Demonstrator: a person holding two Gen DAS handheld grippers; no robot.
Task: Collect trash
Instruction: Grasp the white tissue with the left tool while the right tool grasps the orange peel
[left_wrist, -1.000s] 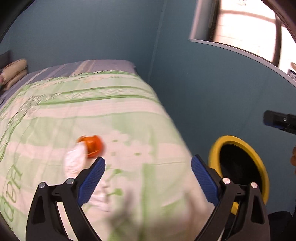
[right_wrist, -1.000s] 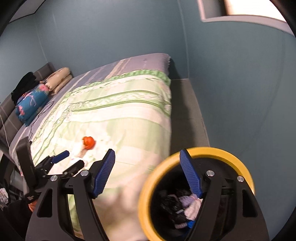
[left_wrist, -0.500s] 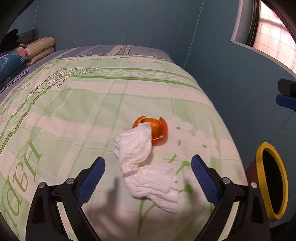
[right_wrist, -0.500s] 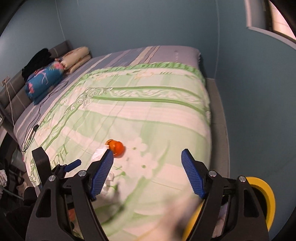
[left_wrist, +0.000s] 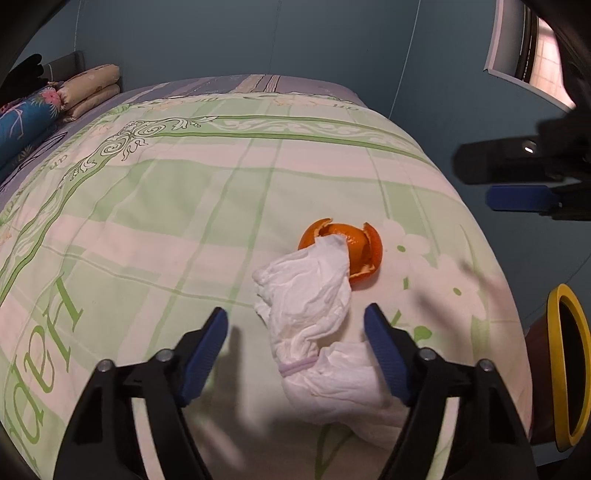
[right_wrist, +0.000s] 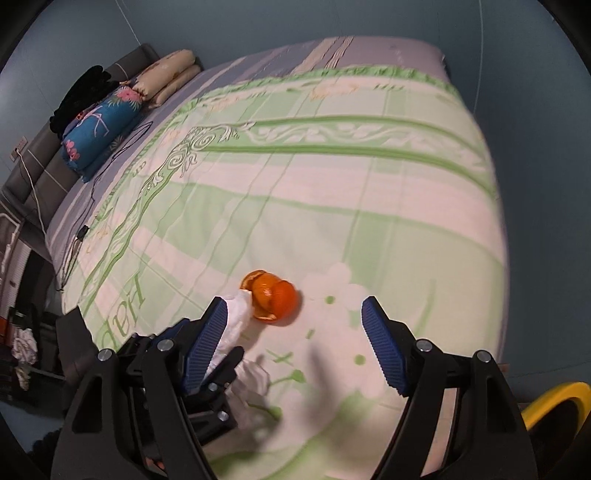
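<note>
- A green-and-white bedspread (left_wrist: 184, 206) fills both views, and the trash to be collected lies on it near the foot-end corner of the bed.
- A yellow-rimmed bin (left_wrist: 565, 369) is seen off the bed's edge at the right of the left wrist view (only a sliver of its rim shows in the right wrist view).
- A crumpled white tissue (left_wrist: 314, 325) is laid with its long axis running from between the fingers away toward an orange peel (left_wrist: 354, 247); its far tip is draped over the peel.
- The left gripper (left_wrist: 295, 350) is placed astride the tissue's near half, so this hand is judged the nearer. Its jaws are closing with the tissue between them, and the blue pads are not yet seen pressing on the paper.
- The right gripper (right_wrist: 293, 343) is held with its fingers spread and nothing between them; the peel lies just ahead, toward its left finger.
- The coming pinch is judged to depend on the jaws closing across the tissue's narrow width (not along its length).
</note>
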